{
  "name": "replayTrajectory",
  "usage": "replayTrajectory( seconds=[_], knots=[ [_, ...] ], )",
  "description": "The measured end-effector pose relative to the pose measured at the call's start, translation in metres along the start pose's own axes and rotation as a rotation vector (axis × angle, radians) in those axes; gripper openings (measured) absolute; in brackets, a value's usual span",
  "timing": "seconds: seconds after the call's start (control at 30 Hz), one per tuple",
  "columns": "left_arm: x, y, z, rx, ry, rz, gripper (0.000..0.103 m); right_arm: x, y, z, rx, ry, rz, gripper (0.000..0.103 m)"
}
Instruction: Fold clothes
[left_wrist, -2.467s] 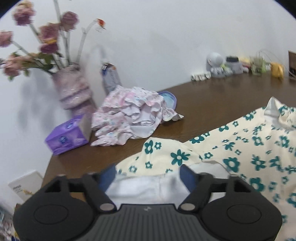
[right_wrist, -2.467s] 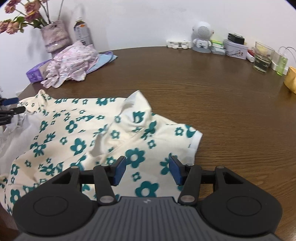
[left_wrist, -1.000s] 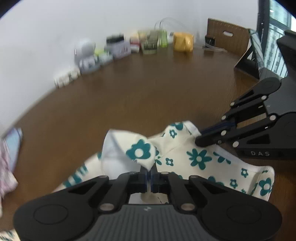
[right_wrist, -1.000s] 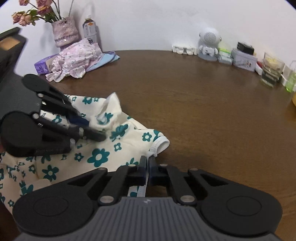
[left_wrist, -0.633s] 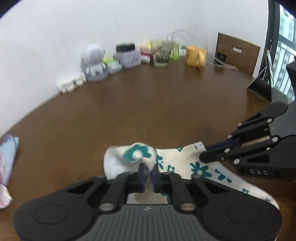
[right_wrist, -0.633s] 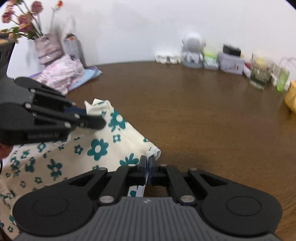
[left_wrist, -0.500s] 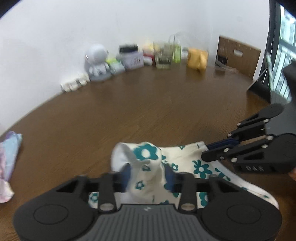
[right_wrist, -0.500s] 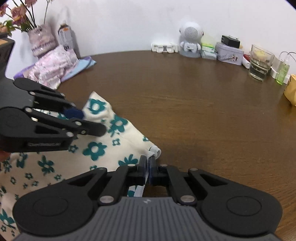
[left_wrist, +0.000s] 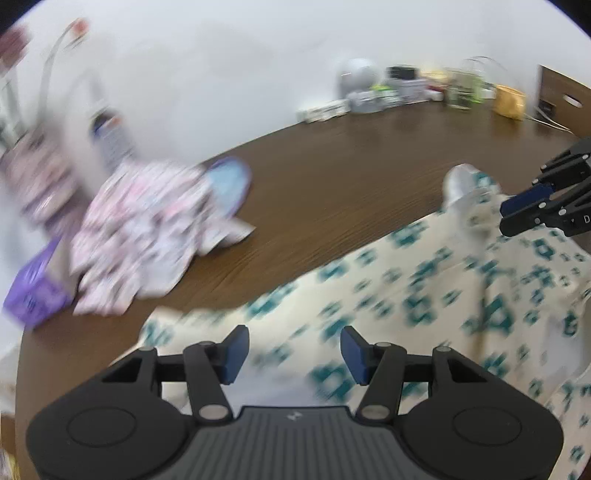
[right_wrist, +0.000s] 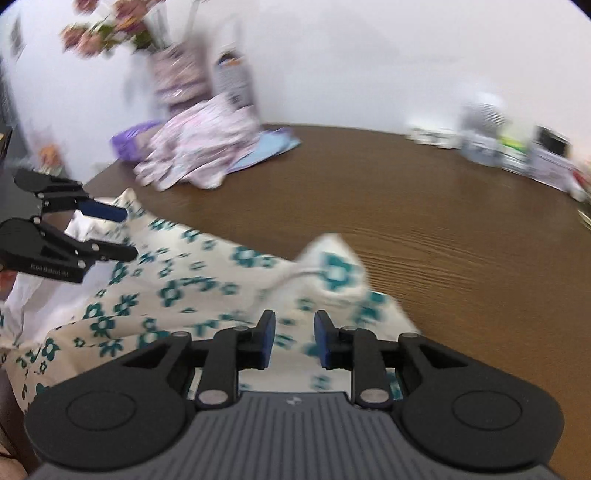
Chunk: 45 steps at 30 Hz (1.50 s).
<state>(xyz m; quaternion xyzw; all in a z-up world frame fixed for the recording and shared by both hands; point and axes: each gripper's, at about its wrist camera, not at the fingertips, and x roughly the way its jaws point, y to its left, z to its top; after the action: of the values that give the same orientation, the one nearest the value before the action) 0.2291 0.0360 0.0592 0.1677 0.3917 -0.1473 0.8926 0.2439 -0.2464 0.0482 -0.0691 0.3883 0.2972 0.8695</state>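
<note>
Along the near edge of the brown desk (left_wrist: 354, 162) lies the cream garment with teal flowers (right_wrist: 207, 280), spread from the near left corner toward the middle, one folded-over flap (right_wrist: 332, 266) standing up slightly at its far right end.

A second ago both tools were pinched tight on that flap and on the hem beside it. Now the left hand-held gripper (left_wrist: 293, 350) has its jaws standing well apart, having just opened, with only loose cloth lying below them and nothing pressed between the pads; it has swung back toward the left end of the garment, and its view is smeared by the movement. The right hand-held gripper (right_wrist: 293, 339) has also just been opening: its jaws are parted by a narrow gap, above the cloth, holding nothing.

My reading is that one fold has been laid down and released, so the garment now rests on the desk by itself, narrower than before. The next grasp probably falls on the left portion.

A crumpled pink garment (left_wrist: 147, 229) sits untouched near the far left corner, beside a purple tissue pack (left_wrist: 33, 295) and a vase (right_wrist: 177, 74).
</note>
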Motion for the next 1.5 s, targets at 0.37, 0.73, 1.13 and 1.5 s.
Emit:
replayTrajectory(
  seconds=[0.37,0.73,1.13,1.5],
  knots=[
    [0.025,0.038,-0.009,-0.052,-0.040,-0.003,0.053,0.069,0.016,0.026,0.149,0.144,-0.017,0.030],
    [0.008,0.042,-0.022,-0.153,-0.190,-0.003,0.002,0.060,0.013,0.043,0.145,0.069,-0.112,0.000],
    [0.032,0.057,-0.017,-0.160,-0.126,0.066,0.049,0.081,0.012,0.041,0.266,0.172,-0.109,0.033],
    [0.024,0.070,-0.026,-0.281,-0.213,0.024,0.004,0.072,0.018,0.057,0.210,0.071,-0.098,0.002]
  ],
)
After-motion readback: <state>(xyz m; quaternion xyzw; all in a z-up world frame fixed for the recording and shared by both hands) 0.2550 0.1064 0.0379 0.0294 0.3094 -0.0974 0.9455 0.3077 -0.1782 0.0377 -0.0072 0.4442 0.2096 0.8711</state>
